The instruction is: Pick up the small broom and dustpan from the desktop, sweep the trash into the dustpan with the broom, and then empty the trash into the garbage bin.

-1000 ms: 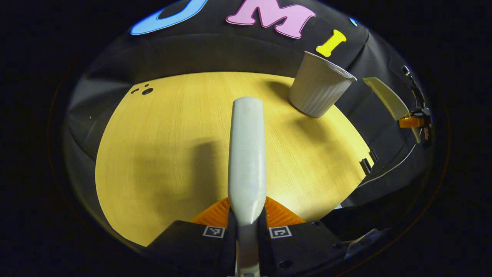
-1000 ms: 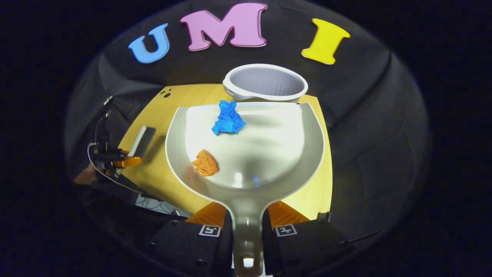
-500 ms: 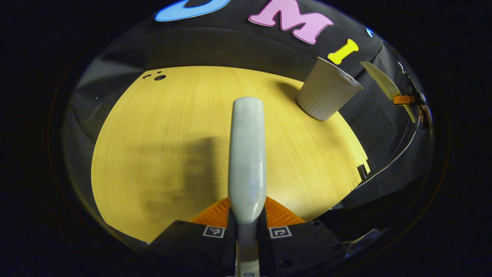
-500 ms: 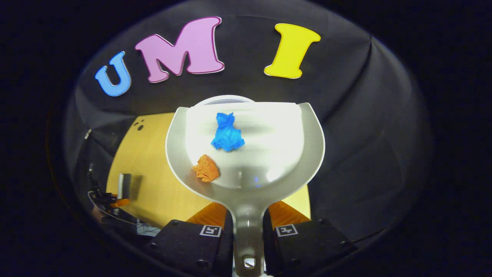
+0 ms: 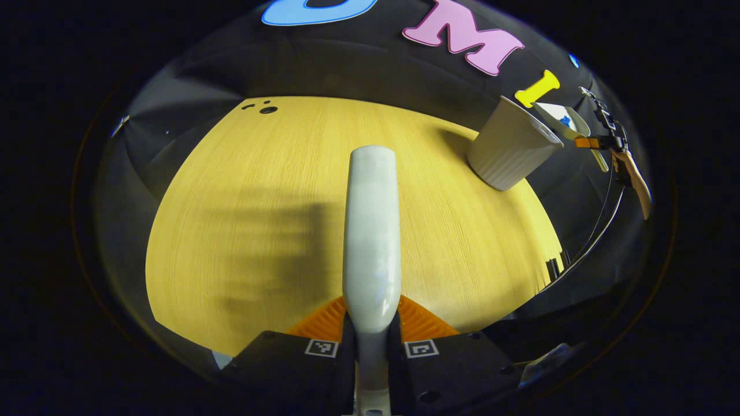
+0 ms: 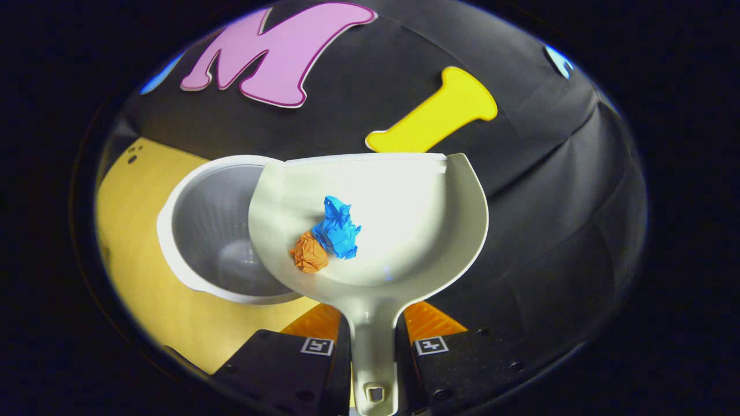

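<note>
Now that the dustpan [image 6: 399,219] has swung over beside the bin [image 6: 214,231], instead of facing it head-on like a second ago, the blue scrap [image 6: 338,228] has slid back against the orange scrap [image 6: 308,254], so nothing's dumped yet, I'd say. The right gripper [image 6: 374,346] is clamped tight on the dustpan handle, and the left gripper [image 5: 370,345] is pinched on the broom [image 5: 372,231], parked above the desk [image 5: 243,231], which looks swept.
</note>
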